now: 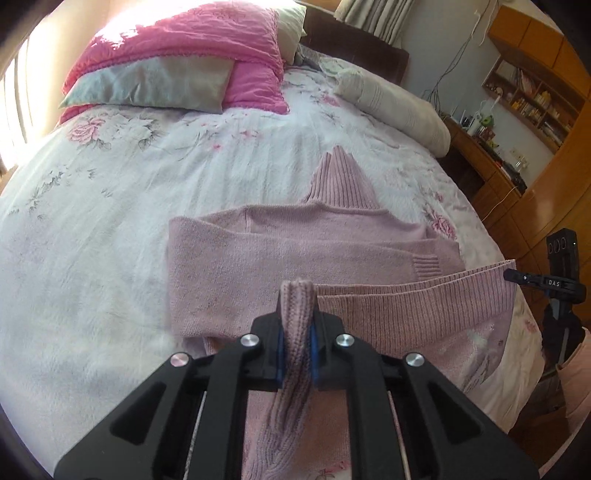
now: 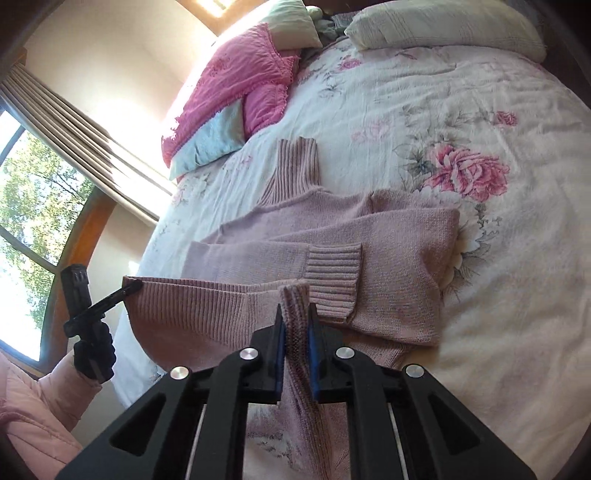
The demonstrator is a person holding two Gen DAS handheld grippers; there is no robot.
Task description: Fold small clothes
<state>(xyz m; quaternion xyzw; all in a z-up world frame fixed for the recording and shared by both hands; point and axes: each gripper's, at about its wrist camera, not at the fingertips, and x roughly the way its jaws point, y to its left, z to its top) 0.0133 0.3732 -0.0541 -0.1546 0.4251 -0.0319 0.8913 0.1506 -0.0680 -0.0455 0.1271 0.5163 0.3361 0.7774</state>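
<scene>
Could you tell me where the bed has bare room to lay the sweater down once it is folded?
Bare floral quilt lies left of the sweater, below the pink pillows. More shows between its collar and the white bolster. Crowded: the headboard end, and the near edge where both grippers pinch the hem.

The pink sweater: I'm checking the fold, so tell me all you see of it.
The pink sweater is a soft knit with a ribbed turtleneck, cuffs and hem. It lies on the floral bedspread, sleeves folded across the body. The left claw and right claw each pinch the ribbed hem, lifting it.
</scene>
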